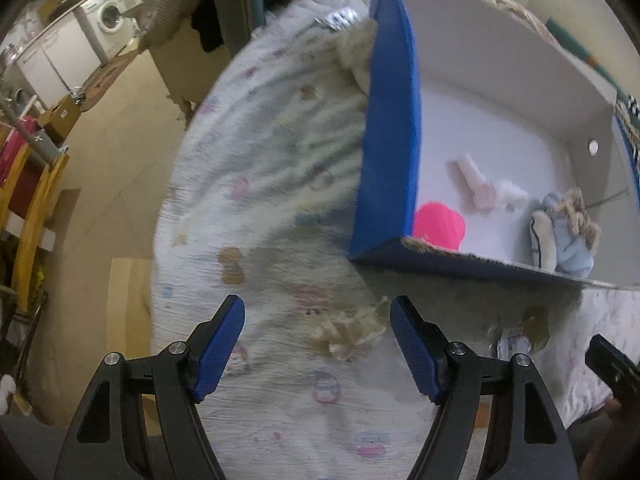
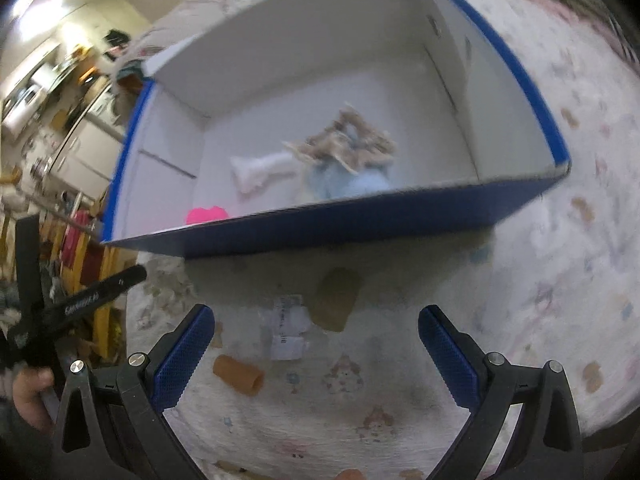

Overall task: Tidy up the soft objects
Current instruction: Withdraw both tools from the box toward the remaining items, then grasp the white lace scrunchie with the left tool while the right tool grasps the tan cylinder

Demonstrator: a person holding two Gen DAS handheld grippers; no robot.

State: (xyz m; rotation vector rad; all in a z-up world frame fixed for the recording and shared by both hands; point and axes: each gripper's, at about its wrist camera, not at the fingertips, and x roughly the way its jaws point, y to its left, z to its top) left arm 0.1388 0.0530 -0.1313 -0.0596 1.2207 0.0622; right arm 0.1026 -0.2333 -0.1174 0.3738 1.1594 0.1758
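Both tools gape empty — left tool point(image 1: 316, 344) over the cream tuft point(image 1: 348, 334) near the blue box point(image 2: 352, 220); descending fast, you may pinch the bedcover point(image 1: 260, 200).

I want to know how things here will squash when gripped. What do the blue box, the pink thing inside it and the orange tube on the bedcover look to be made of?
Blue box: cardboard, matte; a raw edge shows along its rim.
Pink thing: smooth, bright, evenly coloured; possibly foam or soft plastic, too blurred to tell.
Orange tube: hollow, matte, thick-walled, probably foam.
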